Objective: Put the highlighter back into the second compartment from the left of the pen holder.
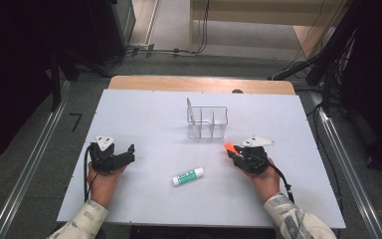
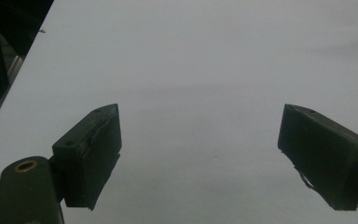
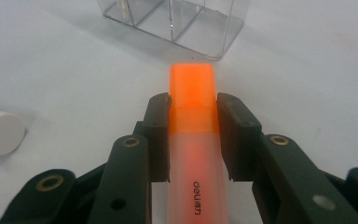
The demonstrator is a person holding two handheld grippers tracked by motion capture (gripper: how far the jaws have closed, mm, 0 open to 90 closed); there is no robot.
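Note:
An orange highlighter (image 3: 192,93) with a frosted body lies lengthwise between the jaws of my right gripper (image 3: 193,112), which is shut on it near the cap. In the high view the right gripper (image 1: 235,152) sits at the table's right with the orange highlighter (image 1: 230,148) tip pointing toward a clear plastic organizer (image 1: 207,121). The organizer (image 3: 177,21) has divided compartments and stands just beyond the highlighter. A glue stick (image 1: 188,176) with a green label lies mid-table. My left gripper (image 2: 199,149) stands open over bare white table; in the high view the left gripper (image 1: 129,152) rests at the left.
The white cap end of the glue stick (image 3: 0,132) lies at the left of the right gripper view. The white table top (image 1: 149,124) ends in a wooden strip at the far side. Dark cables and floor surround the table.

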